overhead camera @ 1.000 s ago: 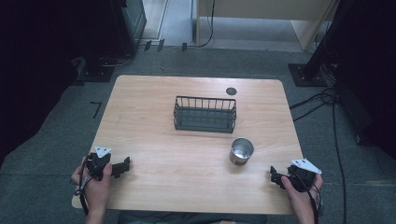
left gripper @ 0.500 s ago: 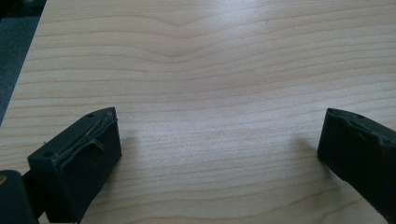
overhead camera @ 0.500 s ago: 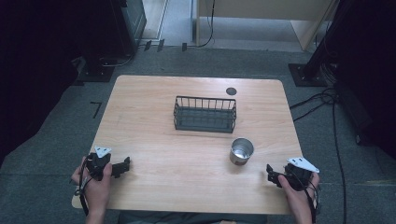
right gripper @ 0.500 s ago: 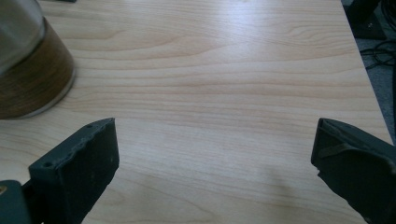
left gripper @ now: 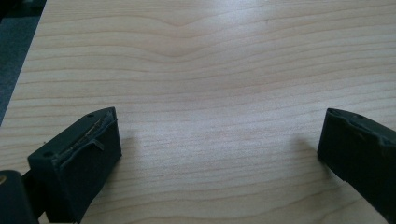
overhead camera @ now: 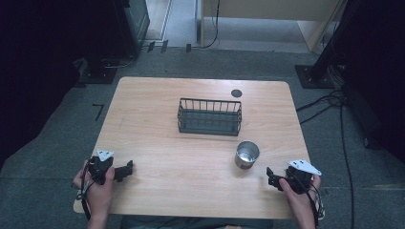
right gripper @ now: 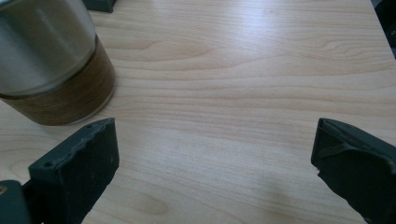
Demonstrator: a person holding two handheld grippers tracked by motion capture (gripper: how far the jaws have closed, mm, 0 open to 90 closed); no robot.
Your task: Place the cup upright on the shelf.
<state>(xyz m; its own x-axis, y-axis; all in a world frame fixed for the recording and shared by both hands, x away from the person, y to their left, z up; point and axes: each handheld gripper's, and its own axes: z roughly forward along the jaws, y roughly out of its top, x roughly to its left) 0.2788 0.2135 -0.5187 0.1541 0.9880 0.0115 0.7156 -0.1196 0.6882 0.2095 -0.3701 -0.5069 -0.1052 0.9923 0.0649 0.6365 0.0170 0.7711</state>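
A pale wooden table [overhead camera: 191, 176] stands on grey carpeted floor [overhead camera: 62, 143], with dark equipment and cables [overhead camera: 344, 143] around its edges and a small black disc [overhead camera: 236, 93] near its far edge. The left gripper [overhead camera: 125, 170] rests low over the table near the person's left corner, held in the left hand [overhead camera: 98, 188]; its jaws are spread wide, with only bare wood grain between them in the left gripper view, holding nothing. The right gripper [overhead camera: 271, 178] sits near the opposite corner in the right hand [overhead camera: 298, 195], jaws equally wide apart and empty. A steel cup [overhead camera: 247, 154] stands upright just ahead of the right gripper and to its left; in the right gripper view the cup [right gripper: 51, 60] stands beyond the left jaw, apart from it. A black wire basket [overhead camera: 210, 116] lies farther off, beyond the cup, well ahead of both grippers.
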